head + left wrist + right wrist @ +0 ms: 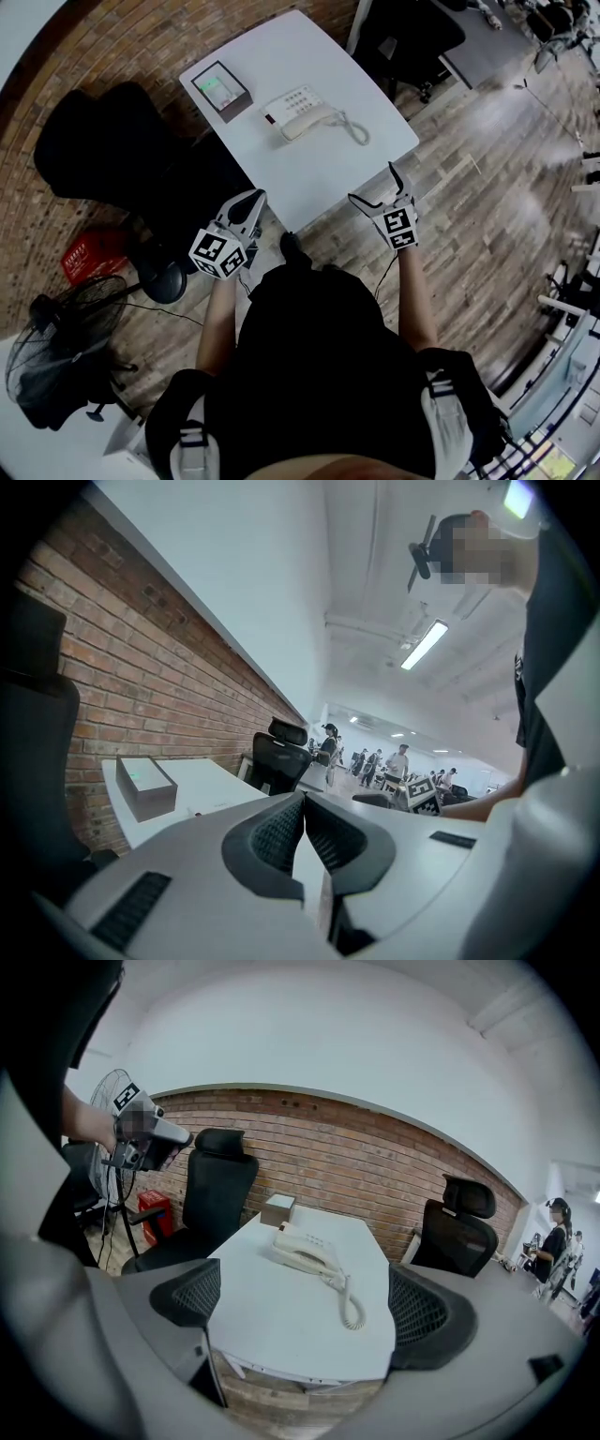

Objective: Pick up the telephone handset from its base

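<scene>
A white telephone (296, 110) rests on the white table (309, 178), its handset (307, 121) lying on the base and a coiled cord (356, 129) trailing right. The right gripper view shows the phone (302, 1248) ahead, handset (304, 1259) in its cradle, cord (349, 1304) curling toward me. My right gripper (382, 185) is open and empty, held just off the table's near edge. My left gripper (251, 208) hovers at the near left corner, jaws pressed together with nothing between them. In the left gripper view its pads (281, 834) meet.
A dark box (222, 90) with a green light stands at the table's far left, also seen as box (145, 786). Black office chairs (122, 159) stand left and chair (408, 37) beyond the table. A floor fan (56, 352) and red crate (89, 255) sit left.
</scene>
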Demonstrator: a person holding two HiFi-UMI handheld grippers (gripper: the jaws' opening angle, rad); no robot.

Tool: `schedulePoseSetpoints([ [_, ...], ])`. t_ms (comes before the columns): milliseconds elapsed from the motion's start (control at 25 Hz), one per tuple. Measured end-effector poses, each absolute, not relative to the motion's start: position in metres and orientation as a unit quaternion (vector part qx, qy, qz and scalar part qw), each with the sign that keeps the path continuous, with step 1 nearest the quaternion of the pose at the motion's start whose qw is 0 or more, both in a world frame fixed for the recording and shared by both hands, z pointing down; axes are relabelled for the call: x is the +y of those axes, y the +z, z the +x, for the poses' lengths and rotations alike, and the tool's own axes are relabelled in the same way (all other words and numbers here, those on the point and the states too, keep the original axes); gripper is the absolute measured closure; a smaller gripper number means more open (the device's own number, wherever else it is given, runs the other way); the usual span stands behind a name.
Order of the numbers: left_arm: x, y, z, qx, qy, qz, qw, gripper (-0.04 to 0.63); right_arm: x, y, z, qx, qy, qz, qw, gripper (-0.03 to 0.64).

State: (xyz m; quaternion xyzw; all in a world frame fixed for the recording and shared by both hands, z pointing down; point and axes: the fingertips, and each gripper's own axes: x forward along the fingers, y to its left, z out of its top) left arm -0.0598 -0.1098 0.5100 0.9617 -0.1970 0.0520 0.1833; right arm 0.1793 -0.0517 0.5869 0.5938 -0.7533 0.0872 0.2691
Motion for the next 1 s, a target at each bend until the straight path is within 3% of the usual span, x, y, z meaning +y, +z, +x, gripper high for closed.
schedulePoseSetpoints([
  [600, -0.156, 0.518, -0.082, -0.169, 0.062, 0.967, 0.183, 0.575, -0.099, 0.597, 0.14, -0.747, 0.082, 0.599, 0.275, 0.071],
  [1000, -0.182, 0.522, -0.083, -0.187, 0.059, 0.961, 0.195, 0.575, -0.13, 0.604, 0.152, -0.763, 0.061, 0.555, 0.326, 0.071],
])
